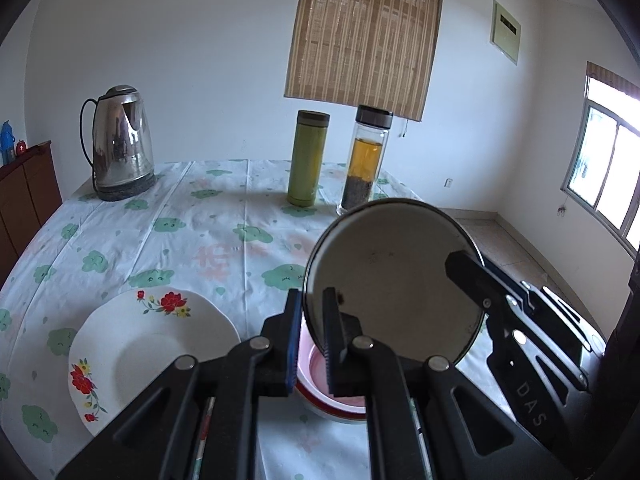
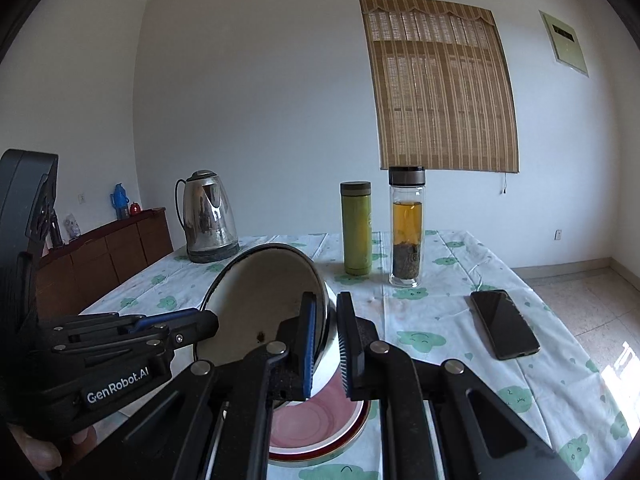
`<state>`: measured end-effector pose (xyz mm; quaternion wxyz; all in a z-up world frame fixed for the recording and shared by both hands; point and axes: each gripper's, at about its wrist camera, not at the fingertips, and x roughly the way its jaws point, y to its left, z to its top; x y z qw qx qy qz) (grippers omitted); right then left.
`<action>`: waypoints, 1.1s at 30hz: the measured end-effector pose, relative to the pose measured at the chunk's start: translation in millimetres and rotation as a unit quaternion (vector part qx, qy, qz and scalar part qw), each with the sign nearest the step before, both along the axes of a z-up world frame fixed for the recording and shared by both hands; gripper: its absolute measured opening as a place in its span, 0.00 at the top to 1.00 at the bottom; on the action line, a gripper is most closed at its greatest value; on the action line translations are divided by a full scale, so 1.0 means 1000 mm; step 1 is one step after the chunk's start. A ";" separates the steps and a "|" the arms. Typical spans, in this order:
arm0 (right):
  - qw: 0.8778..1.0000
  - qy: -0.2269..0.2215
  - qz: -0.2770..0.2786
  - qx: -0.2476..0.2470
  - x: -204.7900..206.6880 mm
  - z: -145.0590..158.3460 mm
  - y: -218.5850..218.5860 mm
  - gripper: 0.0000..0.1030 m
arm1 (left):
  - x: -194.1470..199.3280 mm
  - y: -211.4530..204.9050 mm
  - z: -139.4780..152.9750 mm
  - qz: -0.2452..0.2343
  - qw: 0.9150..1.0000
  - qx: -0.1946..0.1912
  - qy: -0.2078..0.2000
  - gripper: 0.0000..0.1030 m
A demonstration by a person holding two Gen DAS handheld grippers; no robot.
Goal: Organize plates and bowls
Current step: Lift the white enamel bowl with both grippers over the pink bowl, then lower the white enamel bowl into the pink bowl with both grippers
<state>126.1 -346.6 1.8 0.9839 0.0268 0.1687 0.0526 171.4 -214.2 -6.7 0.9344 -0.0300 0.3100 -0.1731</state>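
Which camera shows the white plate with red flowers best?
The left wrist view: the white plate with red flowers lies in full sight on the cloud-print tablecloth, only its near edge hidden by the gripper. The right wrist view shows none of it.

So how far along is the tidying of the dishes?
Nothing looks stacked yet. Both the left gripper and right gripper clamp the rim of a metal bowl, held tilted above the pink bowl. The flowered plate lies alone on the table, waiting.
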 end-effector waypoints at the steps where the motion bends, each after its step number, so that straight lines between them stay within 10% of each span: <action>1: 1.000 0.006 0.000 0.005 0.002 -0.002 -0.002 0.89 | 0.001 -0.001 -0.001 -0.001 1.000 0.002 0.002 0.94; 33: 0.993 0.113 -0.012 0.042 0.030 -0.039 -0.014 0.89 | 0.017 -0.009 -0.027 -0.010 0.999 0.016 0.047 0.94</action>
